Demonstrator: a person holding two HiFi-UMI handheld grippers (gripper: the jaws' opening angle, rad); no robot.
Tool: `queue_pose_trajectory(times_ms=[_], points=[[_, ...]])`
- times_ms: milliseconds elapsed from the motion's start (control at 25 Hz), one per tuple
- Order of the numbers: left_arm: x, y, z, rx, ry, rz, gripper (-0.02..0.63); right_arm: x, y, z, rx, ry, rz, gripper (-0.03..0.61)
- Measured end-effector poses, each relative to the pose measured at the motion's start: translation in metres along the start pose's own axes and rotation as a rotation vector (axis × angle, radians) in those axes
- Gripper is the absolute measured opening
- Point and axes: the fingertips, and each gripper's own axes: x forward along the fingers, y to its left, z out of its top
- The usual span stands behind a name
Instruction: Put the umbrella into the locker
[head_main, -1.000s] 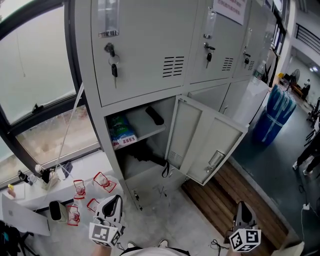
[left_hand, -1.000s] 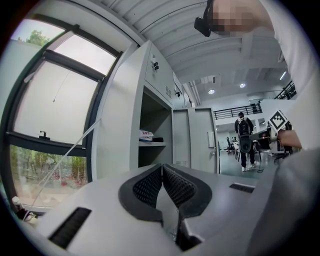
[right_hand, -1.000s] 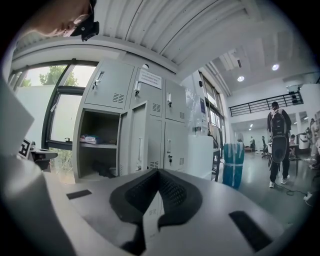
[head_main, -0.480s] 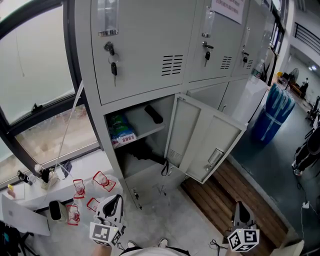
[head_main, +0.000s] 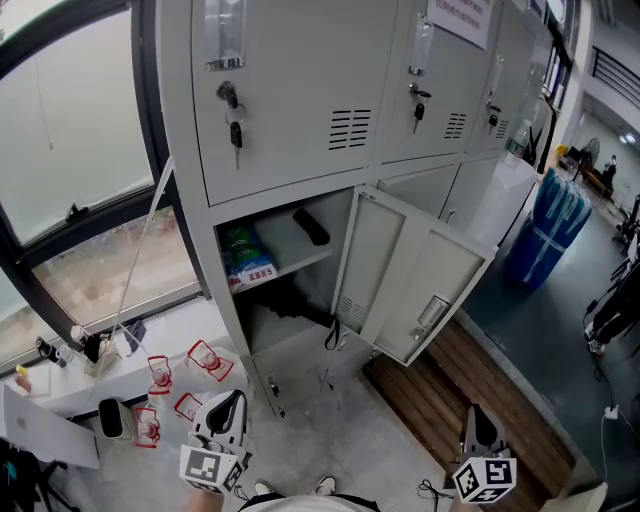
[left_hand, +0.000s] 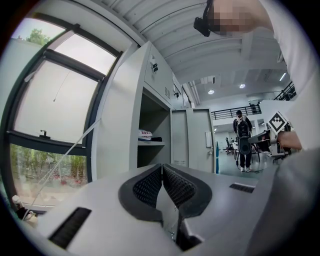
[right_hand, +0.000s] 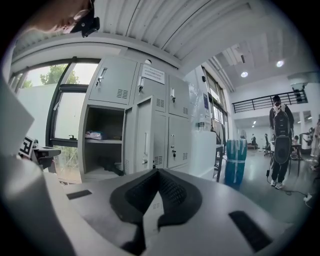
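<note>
The grey locker (head_main: 290, 120) stands with its lower left door (head_main: 415, 275) swung open. A black folded umbrella (head_main: 293, 306) lies on the floor of the bottom compartment, its strap (head_main: 330, 337) hanging over the front edge; the right gripper view shows the umbrella (right_hand: 111, 167) there too. My left gripper (head_main: 227, 400) is low at the left, well short of the locker, shut and empty (left_hand: 162, 167). My right gripper (head_main: 478, 415) is low at the right, also shut with nothing in it (right_hand: 158, 172).
On the locker's shelf lie a blue-white packet (head_main: 248, 264) and a black object (head_main: 310, 227). Red-and-white items (head_main: 205, 362) sit on the floor at the left by the window. Wooden planking (head_main: 470, 395) lies under the door; a blue bin (head_main: 555, 225) stands far right.
</note>
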Motion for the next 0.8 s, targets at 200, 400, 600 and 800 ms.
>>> queue_pose_trajectory(times_ms=[200, 400, 600, 800], points=[[-0.001, -0.002, 0.000, -0.002, -0.001, -0.008, 0.028, -0.002, 0.000, 0.002, 0.001, -0.007, 0.003, 0.017], [-0.002, -0.002, -0.002, 0.000, 0.004, -0.008, 0.028, -0.005, 0.000, -0.002, 0.012, -0.006, -0.002, 0.017], [-0.002, -0.004, -0.002, 0.000, 0.008, -0.018, 0.028, -0.008, 0.001, -0.003, 0.011, -0.002, -0.007, 0.017], [-0.002, -0.006, -0.006, -0.007, 0.015, -0.022, 0.028, -0.011, 0.000, -0.006, 0.013, 0.001, -0.012, 0.017]])
